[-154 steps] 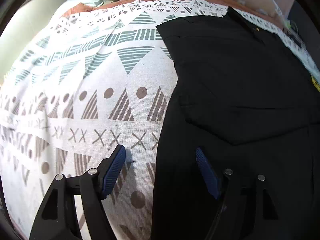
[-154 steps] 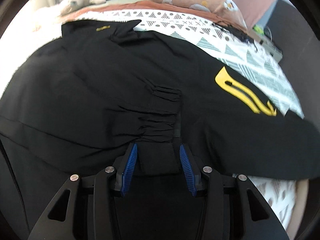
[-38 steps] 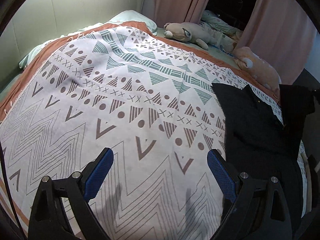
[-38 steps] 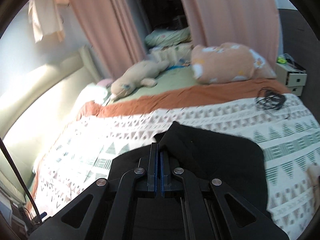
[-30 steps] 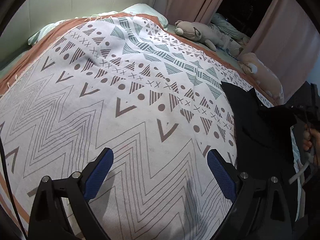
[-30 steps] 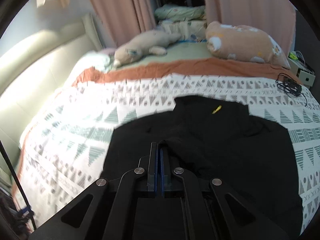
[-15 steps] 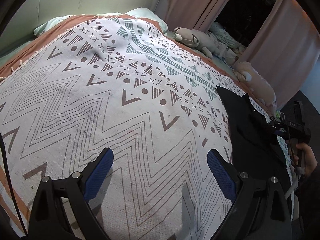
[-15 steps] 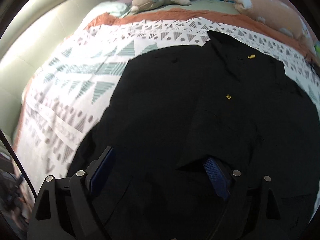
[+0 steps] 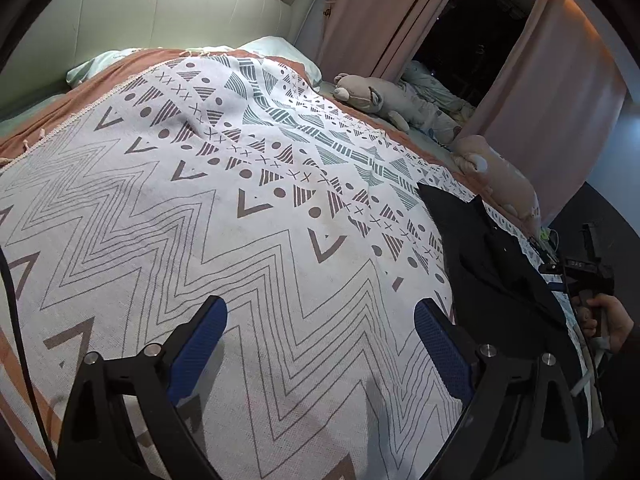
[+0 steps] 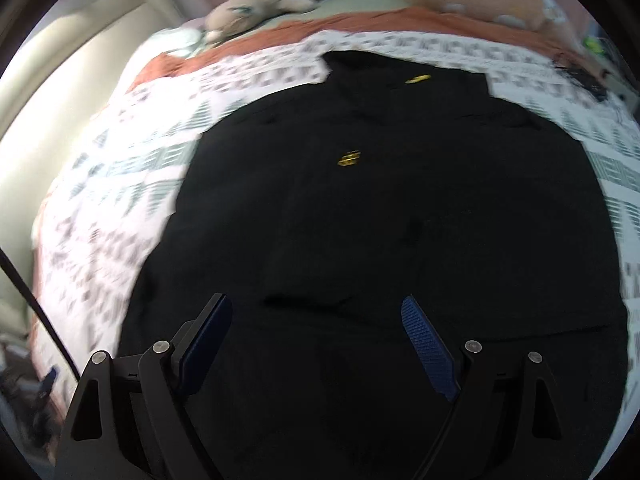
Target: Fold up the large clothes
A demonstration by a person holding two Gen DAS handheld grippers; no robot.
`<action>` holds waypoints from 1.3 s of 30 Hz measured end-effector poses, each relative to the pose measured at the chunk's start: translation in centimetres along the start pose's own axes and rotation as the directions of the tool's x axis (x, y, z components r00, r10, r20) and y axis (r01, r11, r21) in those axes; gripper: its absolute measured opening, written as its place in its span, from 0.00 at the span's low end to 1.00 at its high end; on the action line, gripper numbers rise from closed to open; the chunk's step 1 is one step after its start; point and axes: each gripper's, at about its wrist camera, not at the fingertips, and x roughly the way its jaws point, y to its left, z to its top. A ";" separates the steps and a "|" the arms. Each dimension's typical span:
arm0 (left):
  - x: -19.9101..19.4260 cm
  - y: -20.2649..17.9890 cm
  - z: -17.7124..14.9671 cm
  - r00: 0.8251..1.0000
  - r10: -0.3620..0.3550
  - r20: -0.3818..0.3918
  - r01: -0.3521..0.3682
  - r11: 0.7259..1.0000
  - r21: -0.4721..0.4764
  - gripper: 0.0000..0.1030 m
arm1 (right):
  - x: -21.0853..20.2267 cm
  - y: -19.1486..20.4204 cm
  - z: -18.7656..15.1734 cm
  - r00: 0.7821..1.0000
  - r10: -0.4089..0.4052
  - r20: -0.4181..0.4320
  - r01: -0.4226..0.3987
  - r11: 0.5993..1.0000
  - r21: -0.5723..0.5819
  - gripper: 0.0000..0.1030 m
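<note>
The black garment [image 10: 392, 240] lies spread flat on the patterned blanket [image 9: 240, 248] and fills most of the right wrist view, its collar end toward twelve o'clock and two small yellow marks near the top. In the left wrist view it shows only as a dark strip at three o'clock. The right gripper [image 10: 316, 344] hangs over the garment's near part, jaws spread wide, nothing between them. The left gripper [image 9: 320, 344] is just as wide open and empty, over bare blanket well apart from the garment. A grey stuffed animal [image 9: 384, 100] and a peach one [image 9: 500, 176] lie beyond the blanket's far edge, around one o'clock, before pink curtains [image 9: 560, 92].
</note>
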 end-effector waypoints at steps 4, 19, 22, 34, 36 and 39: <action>-0.2 0.7 -0.1 1.000 0.003 0.012 -0.003 1.000 -0.007 0.94 | 3.5 -1.6 1.1 0.997 -0.077 -0.024 0.078 0.995 0.068 0.83; -0.9 1.7 -0.3 0.999 0.032 0.020 -0.031 0.999 -0.042 0.93 | 3.5 12.8 3.0 0.964 0.263 0.038 -0.260 0.963 -0.075 0.69; -1.7 0.8 -0.2 0.999 0.032 0.023 -0.031 0.999 -0.032 0.94 | 3.0 14.7 2.6 0.964 0.262 0.041 -0.256 0.960 -0.115 0.69; -4.8 -4.8 -0.2 0.999 0.044 0.018 -0.044 0.998 0.033 0.94 | -1.8 10.1 -0.6 0.974 0.183 0.131 -0.160 0.973 -0.168 0.69; -5.2 -5.9 -0.1 0.999 0.043 0.018 -0.044 0.998 0.040 0.94 | -4.0 8.6 -2.1 0.973 0.177 0.148 -0.153 0.975 -0.160 0.69; -5.5 -7.8 -0.2 0.999 0.035 -0.004 -0.035 0.997 0.063 0.94 | -6.3 6.4 -4.0 0.970 0.165 0.177 -0.141 0.980 -0.143 0.69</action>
